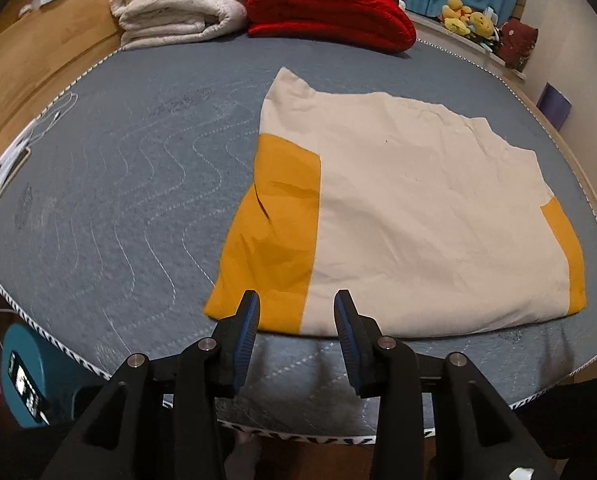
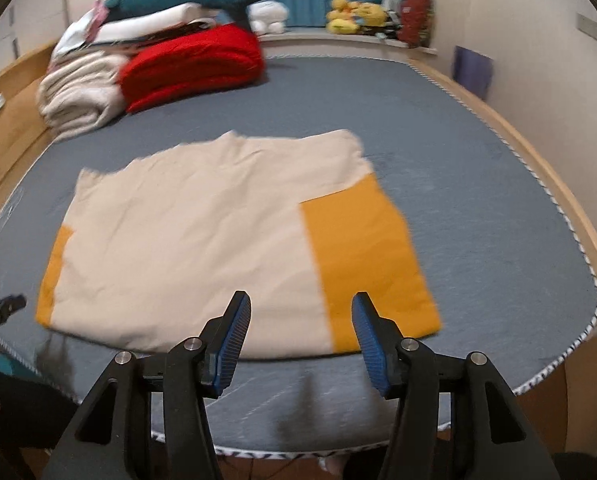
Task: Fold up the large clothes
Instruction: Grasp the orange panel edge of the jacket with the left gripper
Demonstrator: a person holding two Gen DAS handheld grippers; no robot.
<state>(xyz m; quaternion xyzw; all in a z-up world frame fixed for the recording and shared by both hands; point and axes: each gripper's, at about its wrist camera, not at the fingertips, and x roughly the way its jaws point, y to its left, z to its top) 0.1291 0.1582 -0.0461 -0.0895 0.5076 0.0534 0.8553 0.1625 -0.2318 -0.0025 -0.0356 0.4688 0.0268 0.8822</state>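
Note:
A cream garment with orange side panels [image 1: 398,208] lies flat and folded on the grey mattress [image 1: 118,200]. In the right wrist view the garment [image 2: 202,248] lies the same way, its wider orange panel on the right. My left gripper [image 1: 296,304] is open and empty, hovering above the garment's near edge by the left orange panel. My right gripper [image 2: 301,306] is open and empty, above the near edge by the right orange panel. The left gripper's tip [image 2: 6,306] shows at the left edge of the right wrist view.
A folded cream blanket [image 1: 178,8] and a folded red blanket [image 1: 330,12] are stacked at the far side of the mattress. Plush toys [image 1: 466,18] sit on the window ledge. White cables [image 1: 22,148] lie at the left mattress edge. A teal stool [image 1: 30,376] stands below.

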